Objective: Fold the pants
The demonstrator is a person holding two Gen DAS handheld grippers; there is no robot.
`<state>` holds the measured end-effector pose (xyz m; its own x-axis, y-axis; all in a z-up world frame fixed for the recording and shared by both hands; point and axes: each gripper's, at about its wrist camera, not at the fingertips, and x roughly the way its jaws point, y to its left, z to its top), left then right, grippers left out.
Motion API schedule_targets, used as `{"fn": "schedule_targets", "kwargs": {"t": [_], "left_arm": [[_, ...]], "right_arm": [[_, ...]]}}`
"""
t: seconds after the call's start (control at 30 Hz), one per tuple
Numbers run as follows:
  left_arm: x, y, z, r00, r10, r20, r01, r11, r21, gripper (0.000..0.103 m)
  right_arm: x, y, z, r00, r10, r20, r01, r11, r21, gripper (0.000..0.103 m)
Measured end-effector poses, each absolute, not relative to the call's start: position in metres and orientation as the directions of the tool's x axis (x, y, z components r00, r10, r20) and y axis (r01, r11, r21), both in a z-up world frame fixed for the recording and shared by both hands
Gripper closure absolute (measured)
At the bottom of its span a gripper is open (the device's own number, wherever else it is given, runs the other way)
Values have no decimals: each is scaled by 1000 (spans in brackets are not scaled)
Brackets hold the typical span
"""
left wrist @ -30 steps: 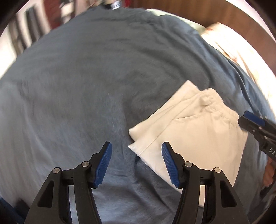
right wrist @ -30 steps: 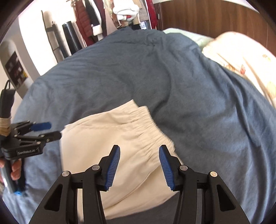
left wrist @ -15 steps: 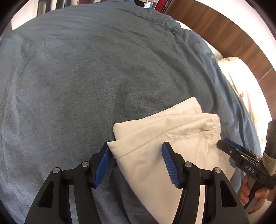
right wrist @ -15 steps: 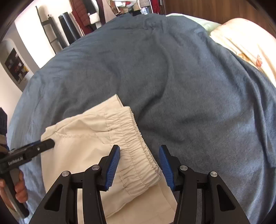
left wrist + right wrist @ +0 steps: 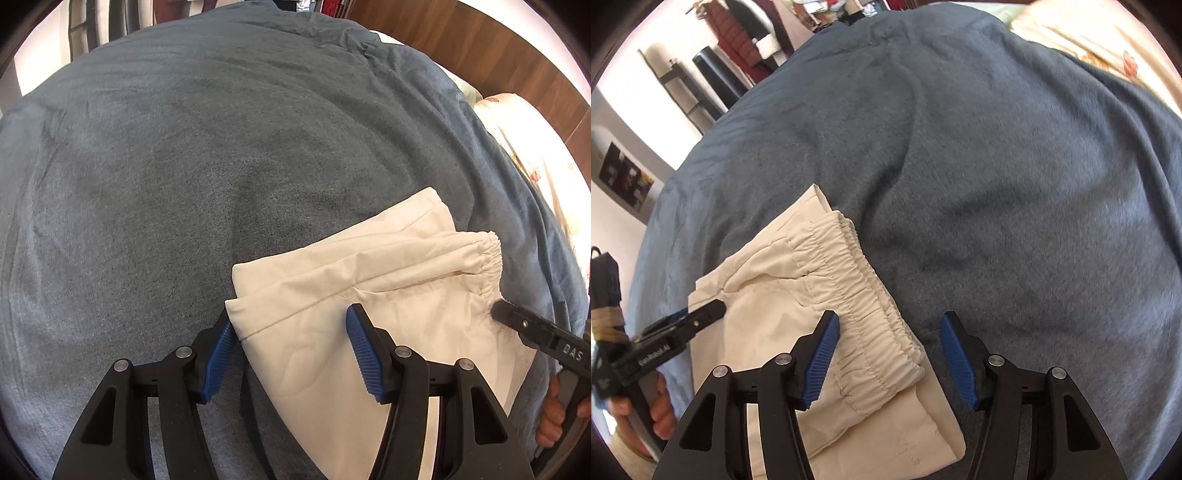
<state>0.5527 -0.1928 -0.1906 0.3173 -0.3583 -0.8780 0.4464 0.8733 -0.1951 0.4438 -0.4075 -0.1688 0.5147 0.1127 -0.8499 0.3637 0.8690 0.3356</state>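
Folded cream pants point(image 5: 388, 295) lie on a blue-grey blanket point(image 5: 184, 184). My left gripper point(image 5: 291, 350) hangs low over the folded corner on their left. It is open, and that corner lies between the pads without being pressed. In the right wrist view the gathered elastic waistband point(image 5: 857, 295) runs diagonally, and its near end sits between the fingers of my right gripper point(image 5: 890, 354). Those jaws are opening and nothing is pinched. Each gripper shows in the other's view: the right gripper point(image 5: 535, 332) at the waistband side, the left gripper point(image 5: 698, 317) over the far corner of the pants point(image 5: 768, 306).
The blanket point(image 5: 997, 166) covers a bed. A patterned cream pillow point(image 5: 535, 158) and a wooden headboard point(image 5: 480, 48) lie along the right. Hanging clothes point(image 5: 746, 40) and a dark rack point(image 5: 687, 88) stand beyond the far edge. A hand point(image 5: 661, 410) holds the left gripper's handle.
Both grippers have come down closer to the pants. The left one now straddles the folded corner. The right one has shifted over the waistband's end and its jaws have widened.
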Motion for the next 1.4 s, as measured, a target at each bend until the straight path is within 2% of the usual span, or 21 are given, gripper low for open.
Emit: {"fn": "schedule_targets", "kwargs": {"t": [0.2, 0.33, 0.37, 0.4, 0.43, 0.47, 0.6, 1.0, 1.4], "left_arm": [[558, -188, -196, 295, -383, -875, 422, 874, -240, 47], [560, -190, -199, 293, -384, -876, 449, 864, -228, 50], [560, -191, -199, 295, -384, -875, 453, 862, -226, 56], [560, -191, -198, 295, -395, -870, 461, 857, -232, 67], [559, -190, -196, 284, -414, -865, 464, 849, -254, 70], [560, -189, -195, 277, -423, -863, 456, 848, -269, 73], [559, -185, -189, 280, -438, -854, 441, 849, -291, 81], [551, -181, -163, 320, -430, -844, 427, 861, -277, 85], [531, -169, -119, 363, -487, -795, 452, 838, -306, 91]], "right_arm": [[434, -390, -171, 472, 112, -874, 411, 849, 331, 45], [437, -390, -184, 471, 128, -873, 424, 834, 352, 45], [439, -392, -187, 471, 137, -872, 424, 831, 360, 47], [440, -392, -187, 472, 140, -870, 421, 832, 362, 49], [440, -390, -186, 474, 143, -869, 414, 835, 363, 58], [442, -387, -184, 474, 153, -867, 397, 842, 366, 62], [441, -380, -172, 483, 118, -868, 399, 853, 338, 69], [435, -379, -150, 507, 90, -857, 409, 850, 332, 74], [415, -375, -107, 572, 62, -818, 374, 868, 327, 76]]}}
